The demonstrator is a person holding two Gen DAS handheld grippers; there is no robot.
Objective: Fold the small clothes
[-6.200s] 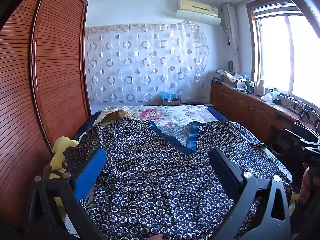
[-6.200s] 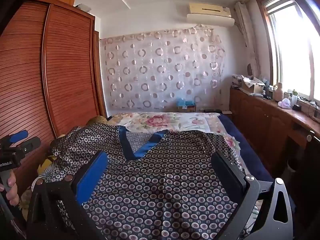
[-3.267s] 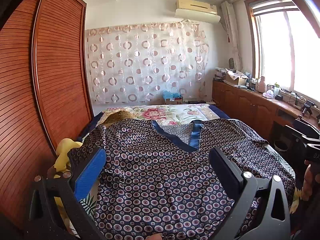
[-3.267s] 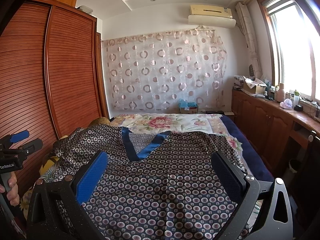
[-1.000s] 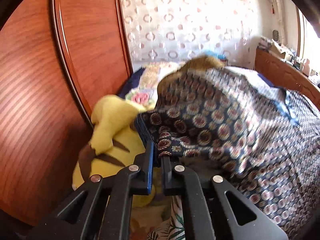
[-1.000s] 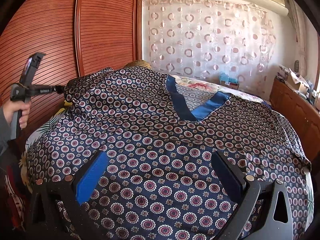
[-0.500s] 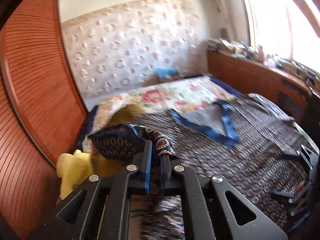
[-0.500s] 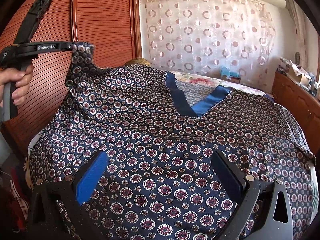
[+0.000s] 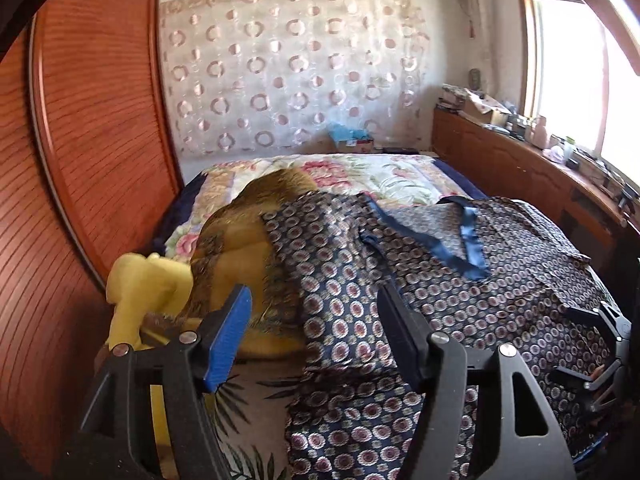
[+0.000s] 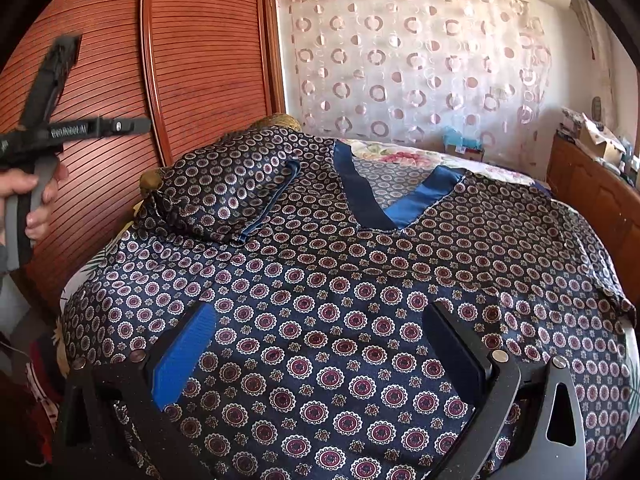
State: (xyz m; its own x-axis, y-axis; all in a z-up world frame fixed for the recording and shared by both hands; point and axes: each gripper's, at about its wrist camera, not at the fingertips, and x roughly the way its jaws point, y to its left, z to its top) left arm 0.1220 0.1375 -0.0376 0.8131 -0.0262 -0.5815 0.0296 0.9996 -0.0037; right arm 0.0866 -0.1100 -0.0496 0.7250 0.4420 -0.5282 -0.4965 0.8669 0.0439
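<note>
Bedroom, bed point(image 9: 400, 176) under patterned shirt point(image 10: 360, 300), sleeve point(image 10: 224, 200) folded at 10 o'clock. Left gripper point(image 9: 312, 336) fingers just opened, empty; right gripper point(image 10: 320, 356) fingers spread, empty. Silky, light, slippery; pinch hems.

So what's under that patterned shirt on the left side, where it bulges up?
A brown-gold cushion pokes out from under the shirt, beside a yellow soft toy. Flowered bedding shows beyond the collar. How far the cushion runs beneath the cloth is hidden.
</note>
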